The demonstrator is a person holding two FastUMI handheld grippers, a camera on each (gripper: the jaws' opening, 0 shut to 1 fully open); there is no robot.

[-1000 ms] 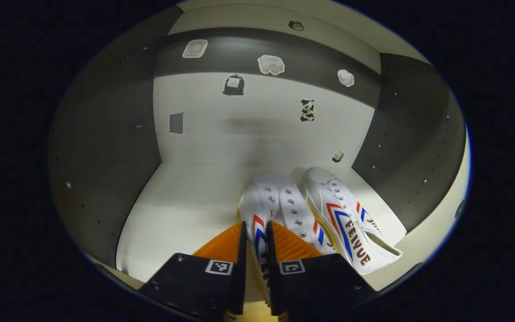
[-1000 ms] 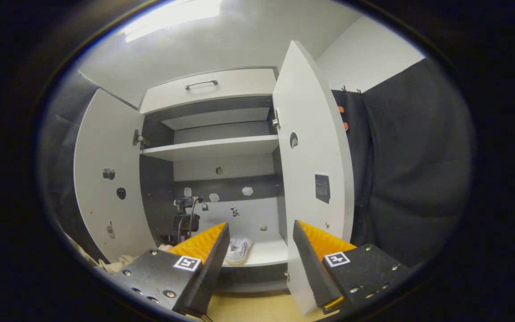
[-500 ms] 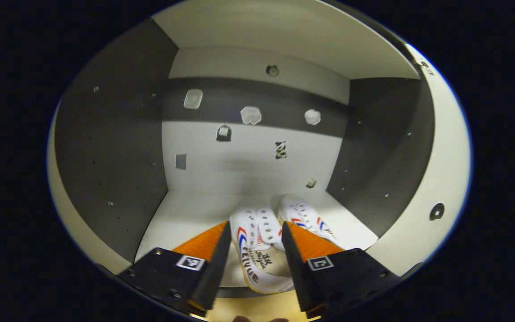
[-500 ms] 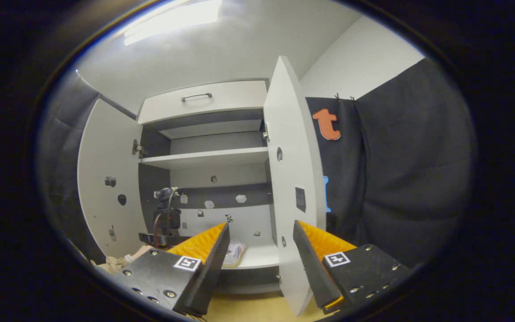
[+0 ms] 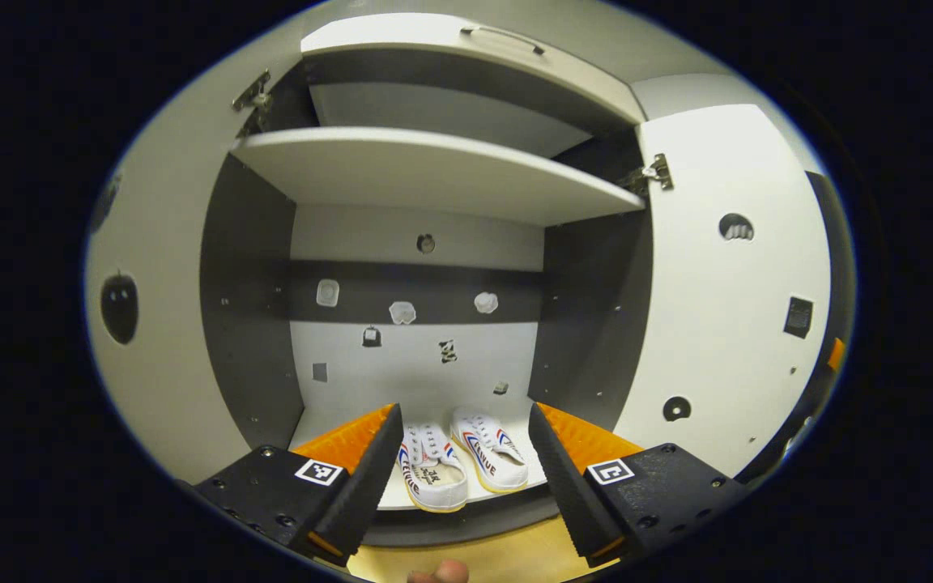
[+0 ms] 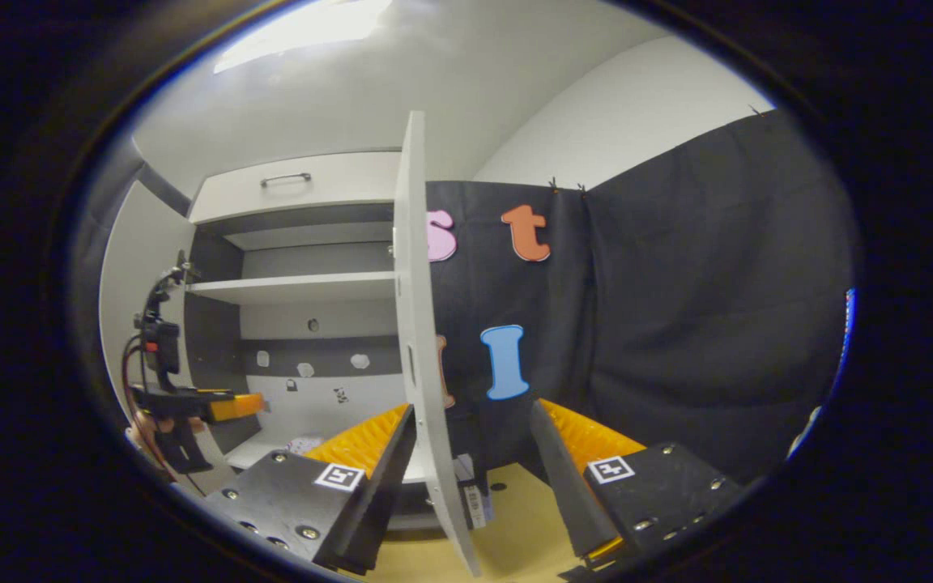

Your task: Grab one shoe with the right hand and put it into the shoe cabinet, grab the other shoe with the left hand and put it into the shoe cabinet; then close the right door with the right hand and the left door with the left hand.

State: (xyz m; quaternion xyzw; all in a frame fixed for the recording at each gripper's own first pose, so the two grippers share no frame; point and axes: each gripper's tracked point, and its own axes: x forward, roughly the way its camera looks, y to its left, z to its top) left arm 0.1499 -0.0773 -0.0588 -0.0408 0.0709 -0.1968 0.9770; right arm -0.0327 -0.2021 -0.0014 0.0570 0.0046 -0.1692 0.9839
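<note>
Two shoes sat side by side in the cabinet, left hand-held gripper wide open and empty, right hand-held gripper gaping around the right door's edge, no squeeze

Left gripper view: heel of the left shoe is cut by the left gripper's finger at 7 o'clock; its sole is hidden below the shelf lip. Small stickers on the cabinet back panel are too small to make out. Fingertip at 6 o'clock is clipped by the edge.

Right gripper view: right door is edge-on, so its faces can't be read; its lower part passes between the right gripper's fingers, contact unclear. Shoe at 8 o'clock is mostly hidden behind a finger. The hand holding the far gripper is nearly all hidden.
</note>
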